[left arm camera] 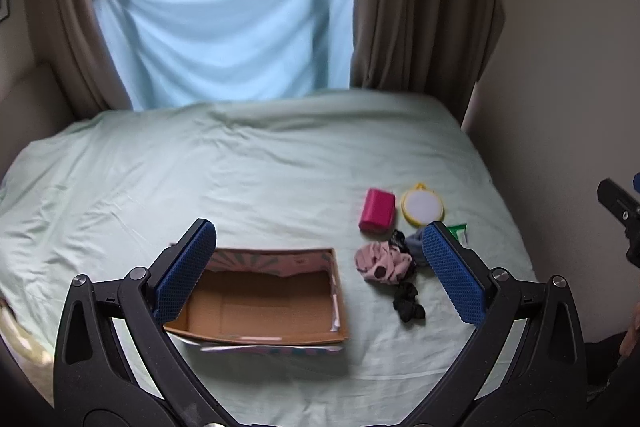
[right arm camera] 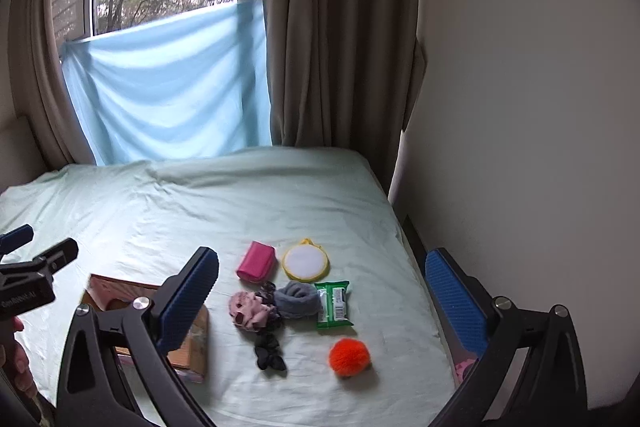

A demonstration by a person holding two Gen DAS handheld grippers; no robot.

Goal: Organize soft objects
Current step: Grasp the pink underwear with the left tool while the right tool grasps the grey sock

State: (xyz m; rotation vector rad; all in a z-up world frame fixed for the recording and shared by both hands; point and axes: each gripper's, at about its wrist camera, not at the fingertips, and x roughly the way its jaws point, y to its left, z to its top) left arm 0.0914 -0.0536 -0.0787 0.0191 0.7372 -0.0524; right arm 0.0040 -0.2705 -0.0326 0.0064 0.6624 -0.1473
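Note:
An open cardboard box [left arm camera: 264, 301] [right arm camera: 196, 337] lies on the pale green bed, with nothing inside as far as I see. To its right lie a pink spotted cloth [left arm camera: 382, 263] [right arm camera: 248, 309], a black scrunchie [left arm camera: 408, 303] [right arm camera: 270, 351], a grey sock roll [right arm camera: 298, 299] and an orange pompom [right arm camera: 349, 355]. My left gripper [left arm camera: 320, 251] hovers open above the box and the cloths. My right gripper [right arm camera: 320, 283] is open too, above the pile, holding nothing.
A magenta pouch [left arm camera: 377, 209] [right arm camera: 256, 261], a round yellow-rimmed mirror [left arm camera: 423, 205] [right arm camera: 306, 259] and a green wipes pack [right arm camera: 333, 303] lie beyond the cloths. The wall [right arm camera: 520, 147] runs along the bed's right edge. Brown curtains [left arm camera: 420, 7] and a blue sheet [left arm camera: 224, 27] hang at the far end.

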